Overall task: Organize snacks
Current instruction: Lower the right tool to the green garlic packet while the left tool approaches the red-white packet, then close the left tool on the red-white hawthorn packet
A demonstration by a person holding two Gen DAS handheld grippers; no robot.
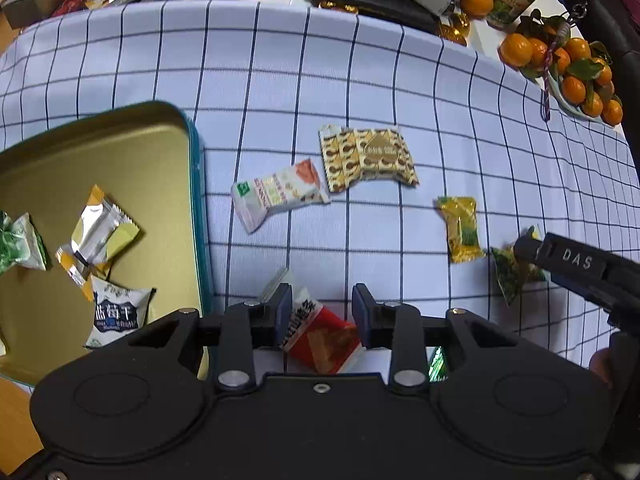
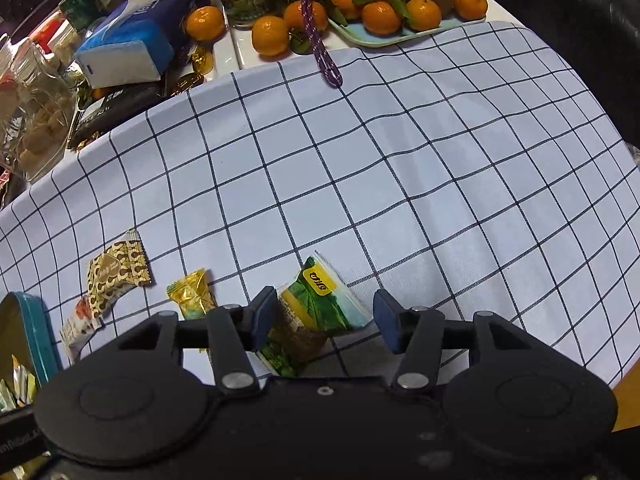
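Note:
My left gripper (image 1: 322, 312) points down, open, over a red and white snack packet (image 1: 324, 340) that lies on the checked cloth; its left finger overlaps the packet's white end. An open teal tin (image 1: 198, 200) with a gold inside sits at left and holds several wrapped snacks (image 1: 100, 236). My right gripper (image 2: 326, 320) is open around a green and yellow packet (image 2: 316, 308); the packet leans at the left pad, and a gap shows at the right pad. On the cloth lie a white and orange packet (image 1: 276, 196), a brown patterned packet (image 1: 368, 158) and a yellow candy (image 1: 462, 228).
The far table edge is crowded: boxes, jars and a blue tissue pack (image 2: 128, 48). A tray of mandarins (image 2: 384, 12) stands at the back right, with a purple cord (image 2: 318, 40) hanging over the cloth. The checked cloth (image 2: 440, 160) ends at the right on a wooden table edge.

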